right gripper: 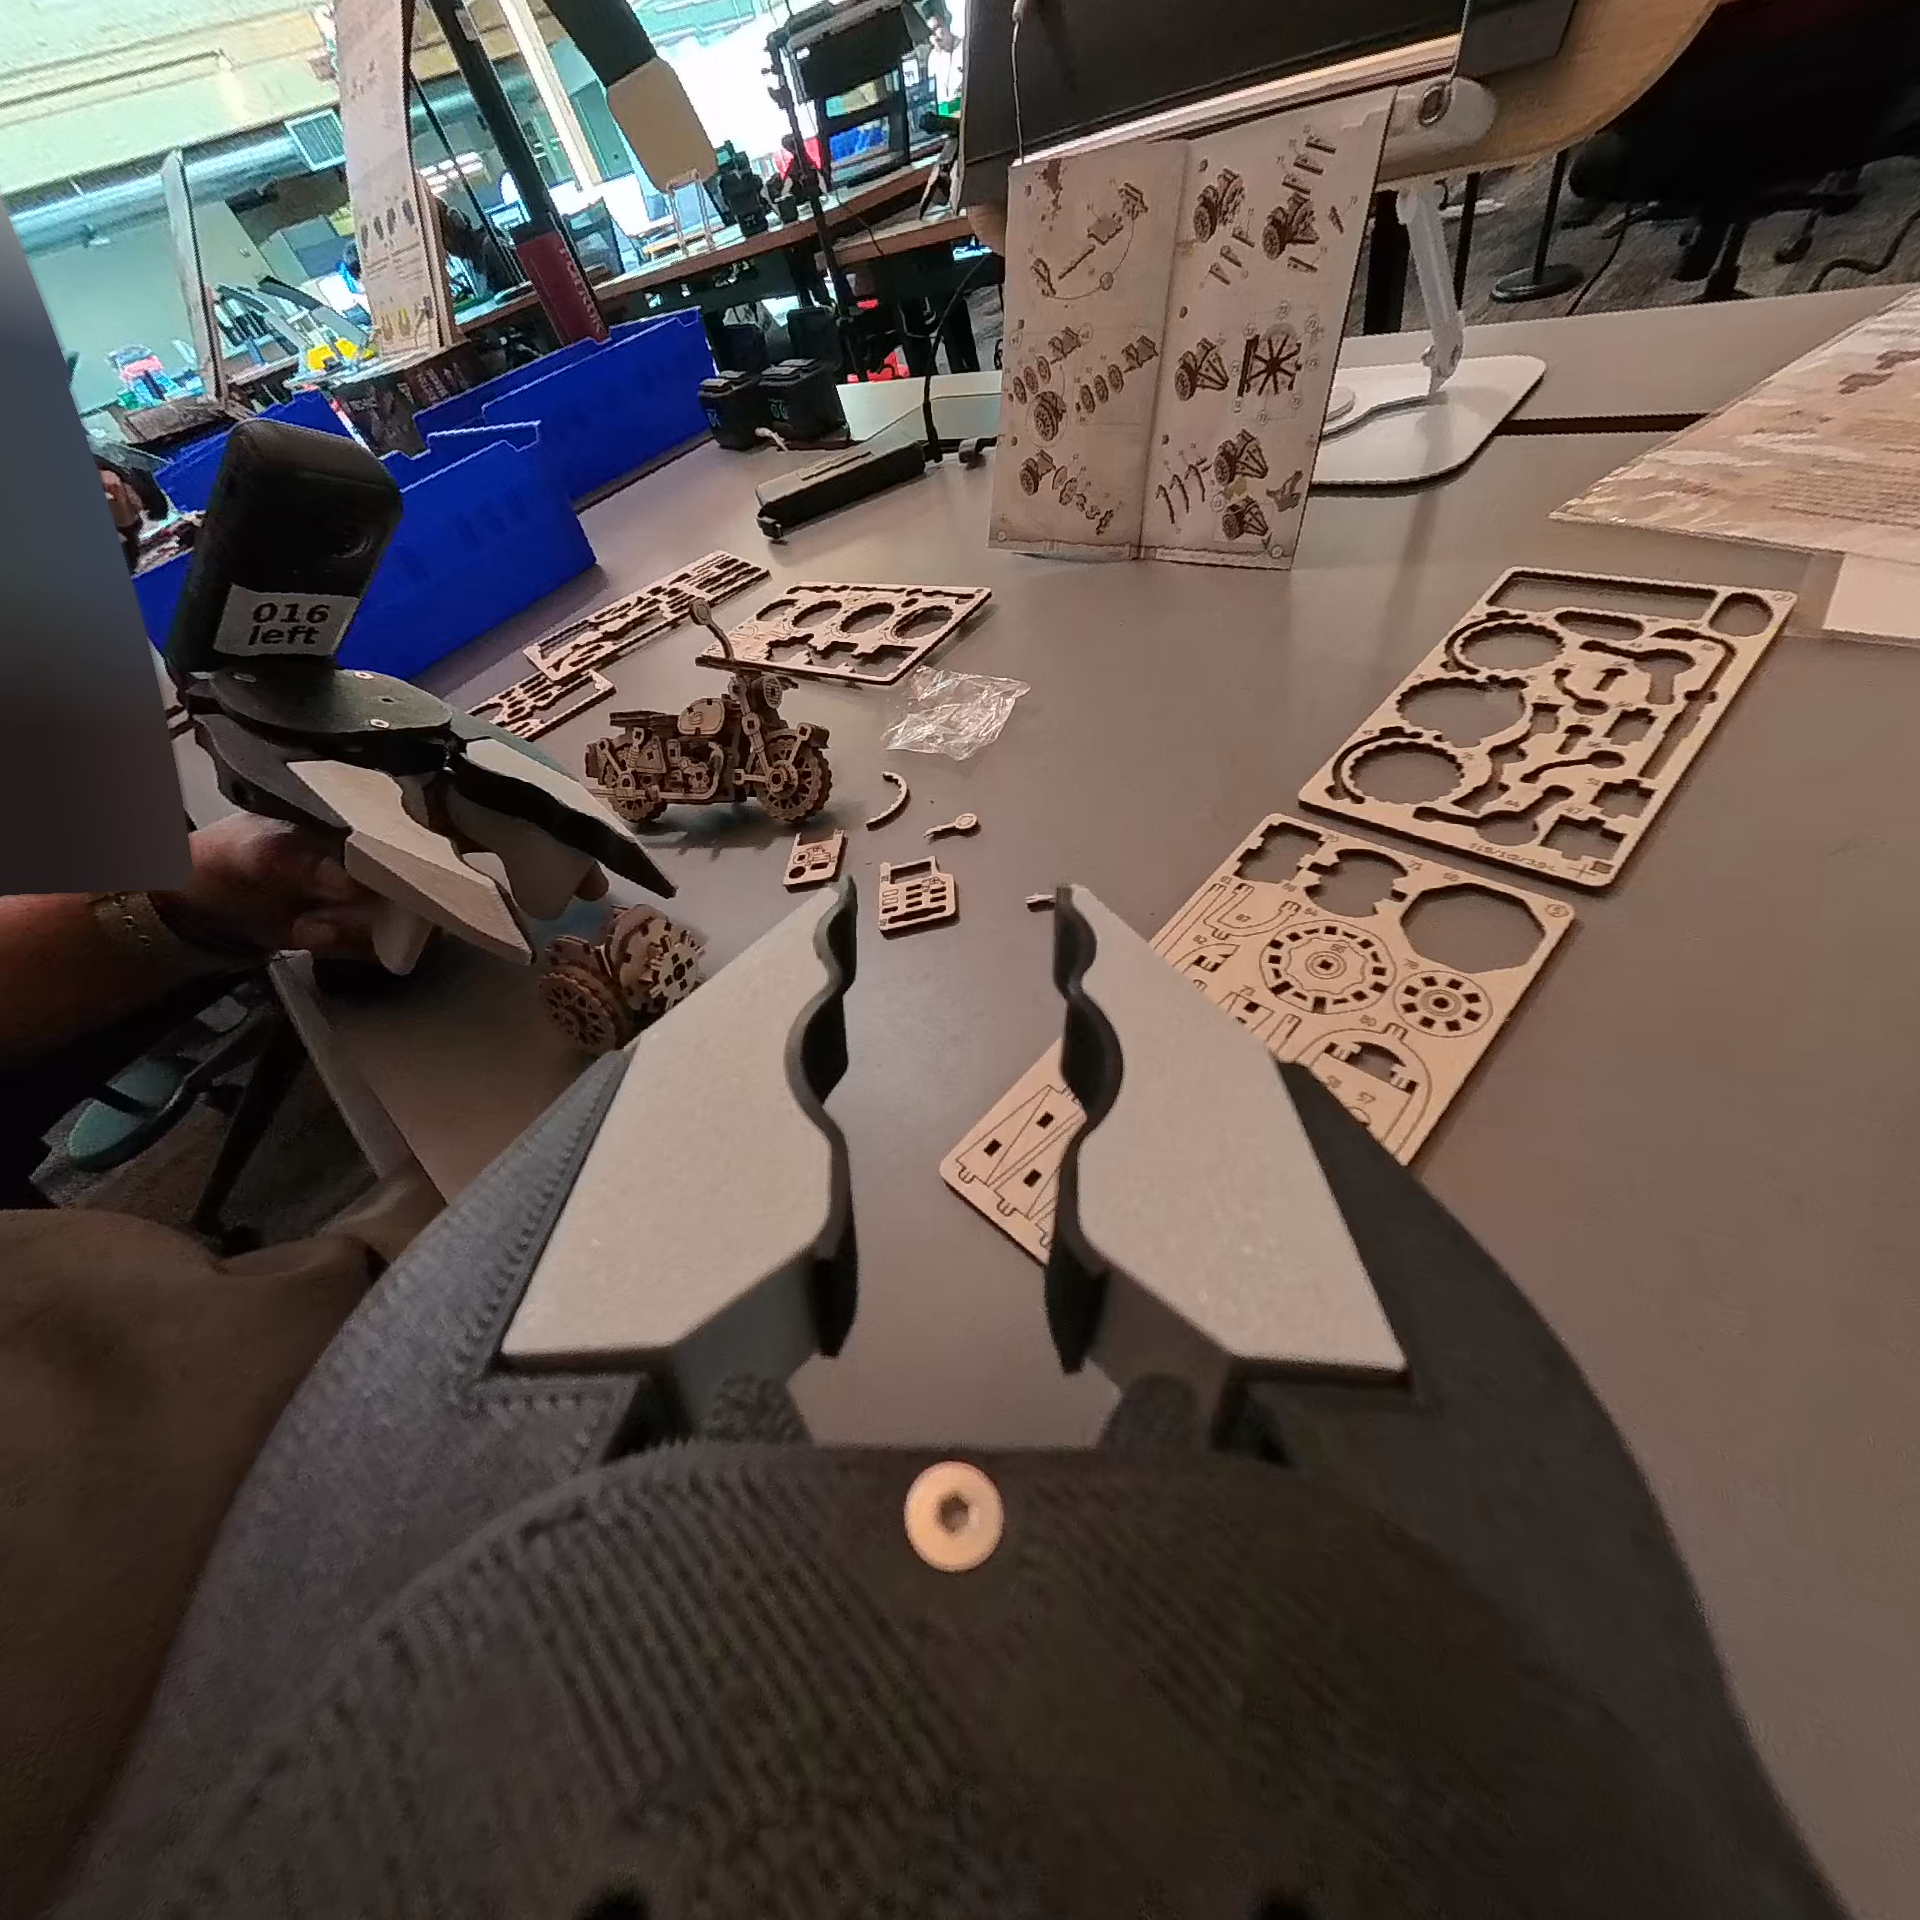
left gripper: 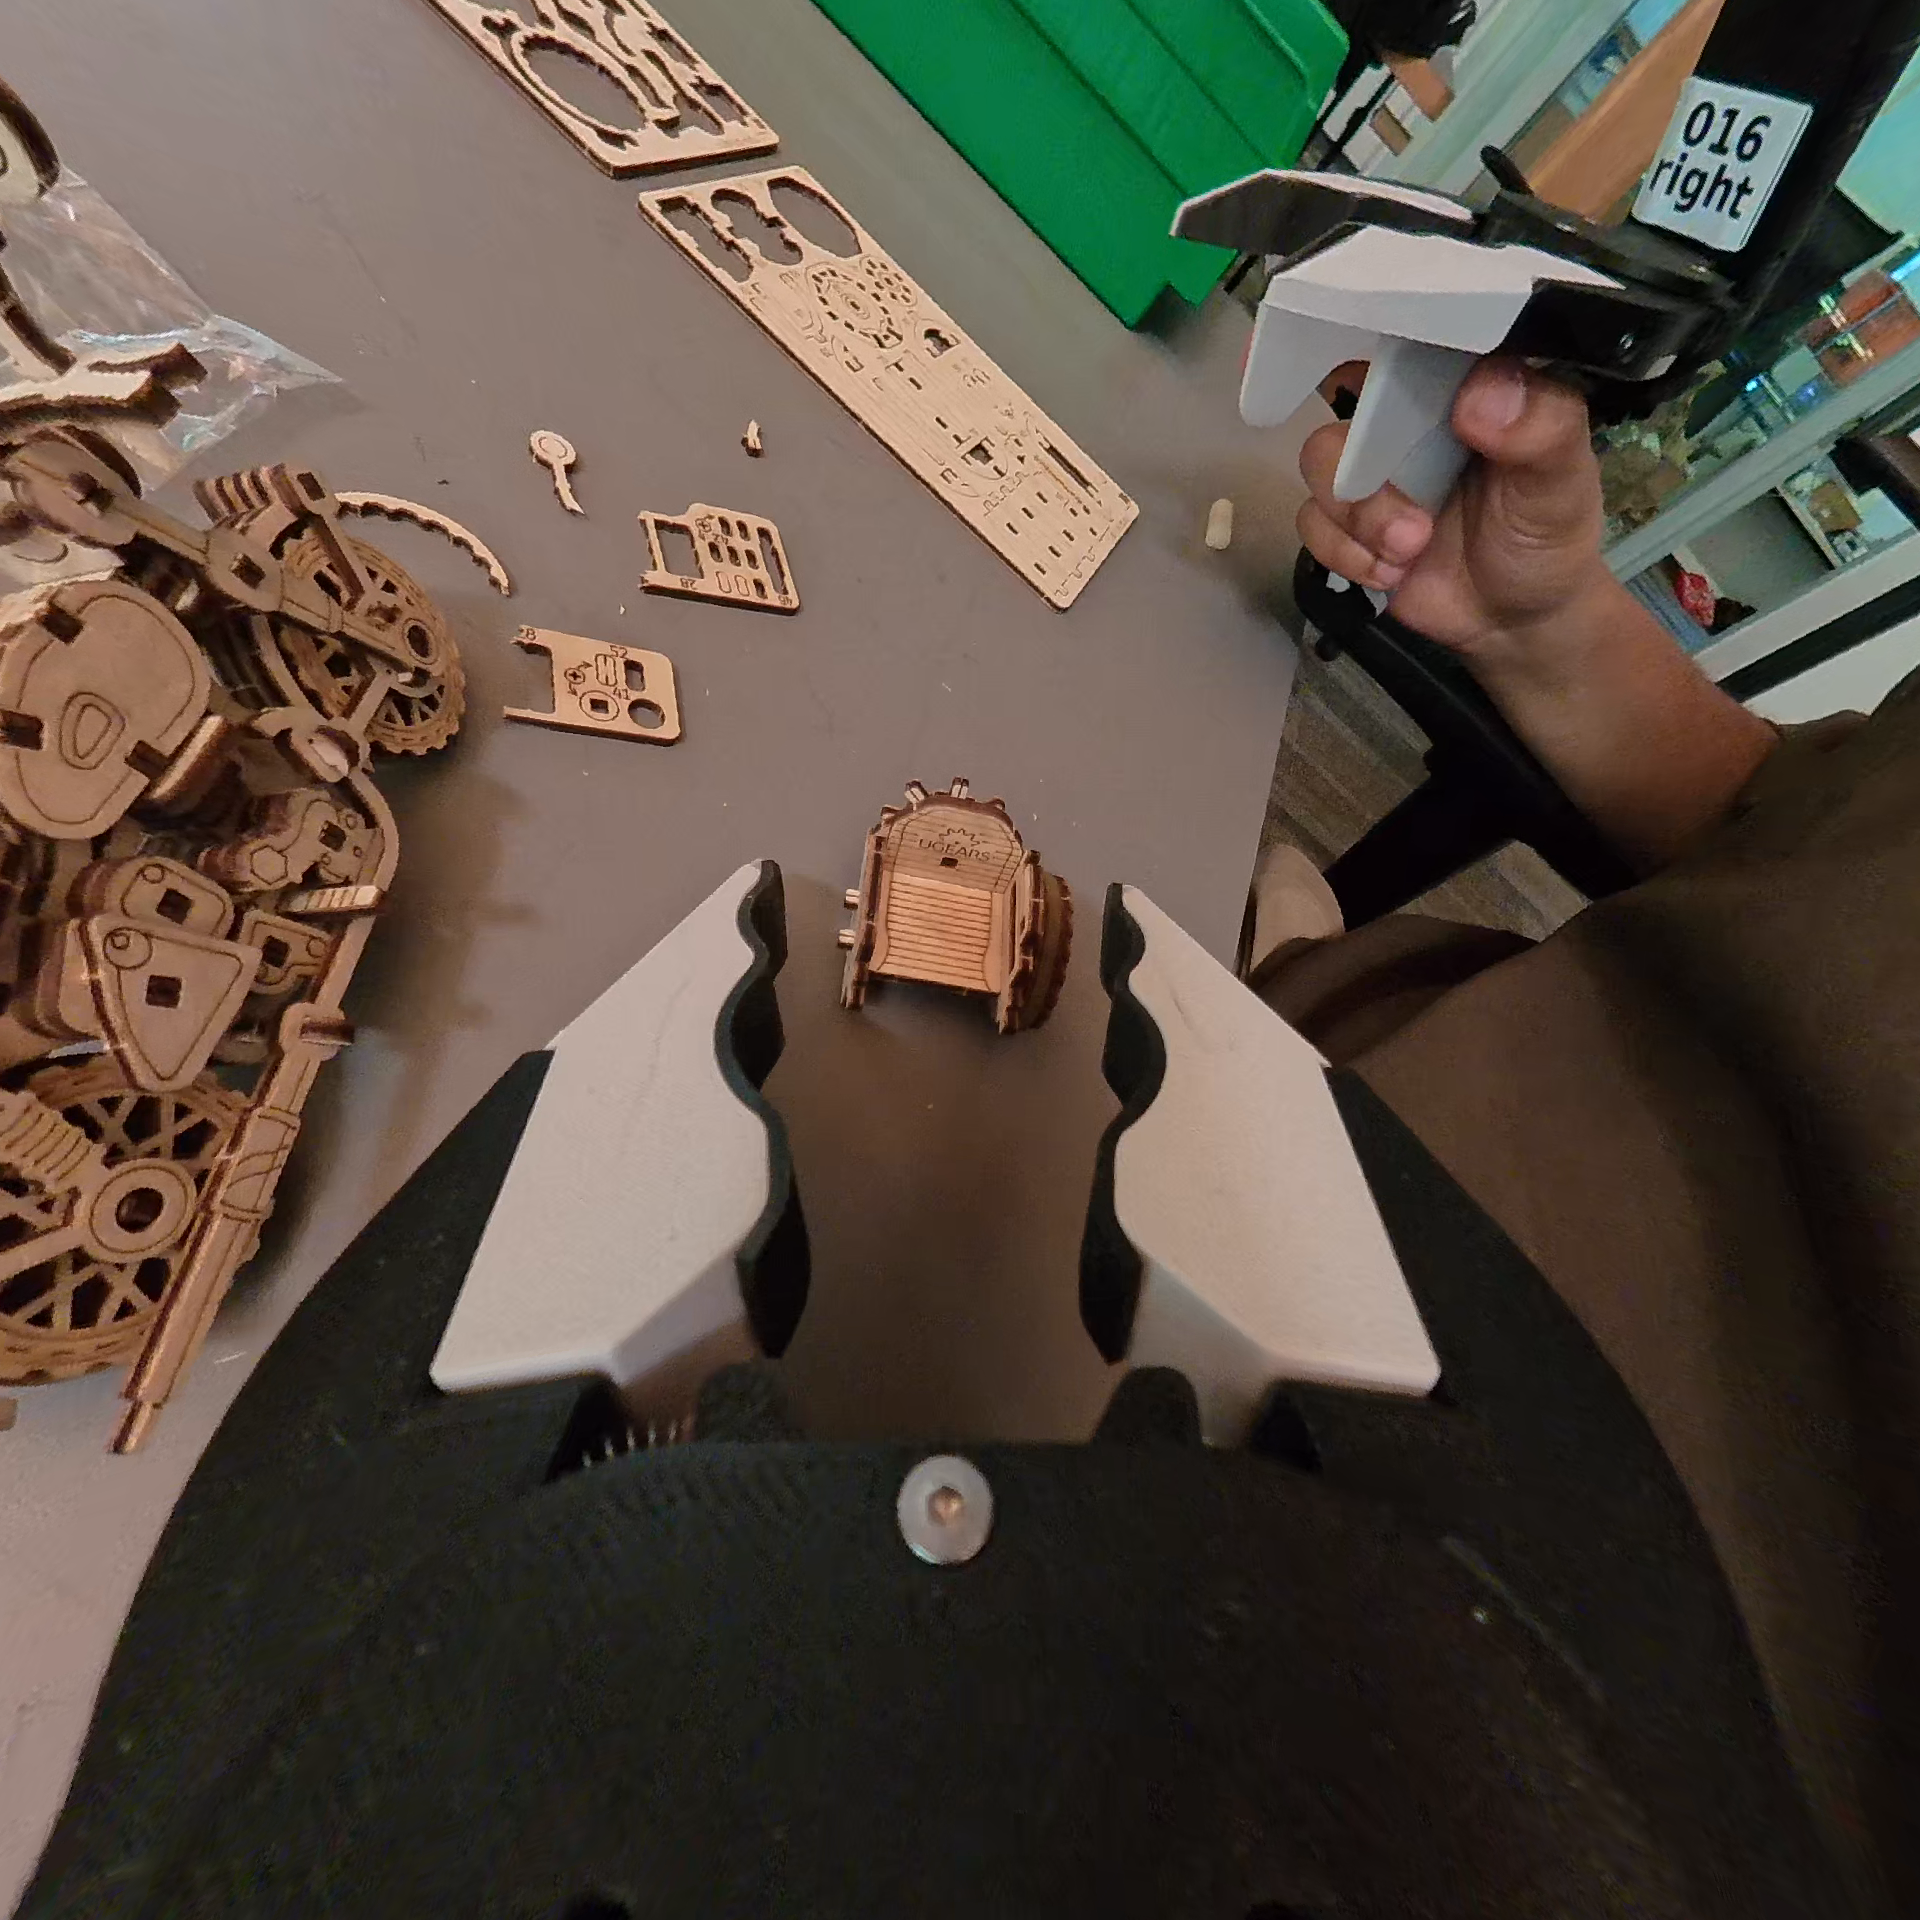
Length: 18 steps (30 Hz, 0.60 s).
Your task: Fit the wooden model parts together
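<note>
**Wooden model half built, both tools empty**

A wooden motorcycle [right gripper: 717, 758] stands assembled on the grey bench [right gripper: 1558, 1351], while a small sidecar-like subassembly [left gripper: 951, 914] sits unattached just ahead of the left hand-held gripper [left gripper: 940, 914], its jaws spread and holding nothing. The right hand-held gripper [right gripper: 956, 909] hovers likewise parted and empty. Loose pieces [right gripper: 914, 894] and part-punched sheets [right gripper: 1371, 997] suggest joining work remains.

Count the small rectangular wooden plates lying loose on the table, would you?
2. Both lie mid-table: the first plate nearer the punched sheet, the second plate nearer the wooden motorbike. Others may be hidden.
</note>
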### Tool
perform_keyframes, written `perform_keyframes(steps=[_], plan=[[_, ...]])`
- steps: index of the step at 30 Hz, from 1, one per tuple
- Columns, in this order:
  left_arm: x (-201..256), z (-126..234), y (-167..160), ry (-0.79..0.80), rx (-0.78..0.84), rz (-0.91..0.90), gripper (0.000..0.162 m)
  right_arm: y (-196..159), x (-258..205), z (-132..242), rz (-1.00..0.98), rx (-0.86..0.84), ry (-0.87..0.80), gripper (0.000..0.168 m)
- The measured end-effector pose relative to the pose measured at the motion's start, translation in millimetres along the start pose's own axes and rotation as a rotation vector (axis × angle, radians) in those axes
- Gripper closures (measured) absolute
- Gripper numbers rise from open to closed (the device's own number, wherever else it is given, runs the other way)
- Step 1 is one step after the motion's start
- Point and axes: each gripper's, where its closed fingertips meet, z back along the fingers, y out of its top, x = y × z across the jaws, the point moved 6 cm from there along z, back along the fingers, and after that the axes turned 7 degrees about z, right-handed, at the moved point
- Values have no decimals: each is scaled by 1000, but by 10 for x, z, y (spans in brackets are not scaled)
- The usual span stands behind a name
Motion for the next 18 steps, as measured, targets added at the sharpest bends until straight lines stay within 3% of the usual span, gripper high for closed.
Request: perform_keyframes(steps=[18], plan=[[1, 1, 0, 0, -2, 2, 103, -44, -9, -43, -9, -27, -6, 116]])
